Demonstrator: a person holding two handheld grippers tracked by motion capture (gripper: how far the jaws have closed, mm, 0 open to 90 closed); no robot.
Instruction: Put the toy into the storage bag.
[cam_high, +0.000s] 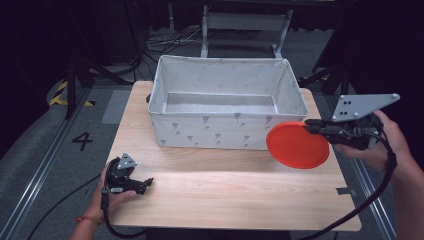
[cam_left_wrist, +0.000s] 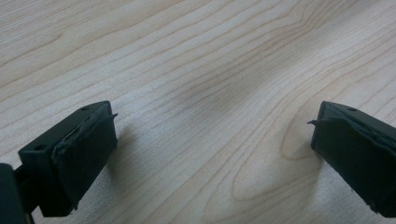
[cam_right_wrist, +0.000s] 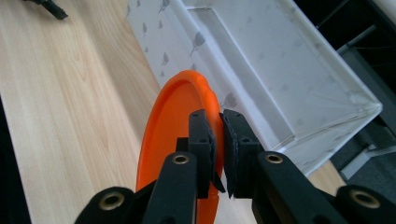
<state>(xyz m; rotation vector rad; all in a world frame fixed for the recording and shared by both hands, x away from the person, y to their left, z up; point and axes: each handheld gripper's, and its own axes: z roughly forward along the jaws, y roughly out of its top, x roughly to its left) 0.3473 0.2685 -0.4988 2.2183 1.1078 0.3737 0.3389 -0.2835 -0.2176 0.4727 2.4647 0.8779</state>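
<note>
An orange round plate (cam_high: 296, 145) hangs in the air off the front right corner of a white fabric bin (cam_high: 172, 126). My right gripper (cam_high: 311, 126) is shut on the plate's right rim. In the right gripper view the jaws pinch the rim of the plate (cam_right_wrist: 175, 116), with my right gripper (cam_right_wrist: 218, 128) at the edge and the bin (cam_right_wrist: 275, 79) beyond it. My left gripper (cam_high: 145, 184) rests low at the table's front left. Its jaws stand wide apart over bare wood, so my left gripper (cam_left_wrist: 212, 135) is open and holds nothing.
The light wooden table (cam_high: 230, 195) has free room across its front half. The bin takes up the back of the table and looks empty inside. Dark floor, rails and a metal frame (cam_high: 245, 25) lie beyond the table.
</note>
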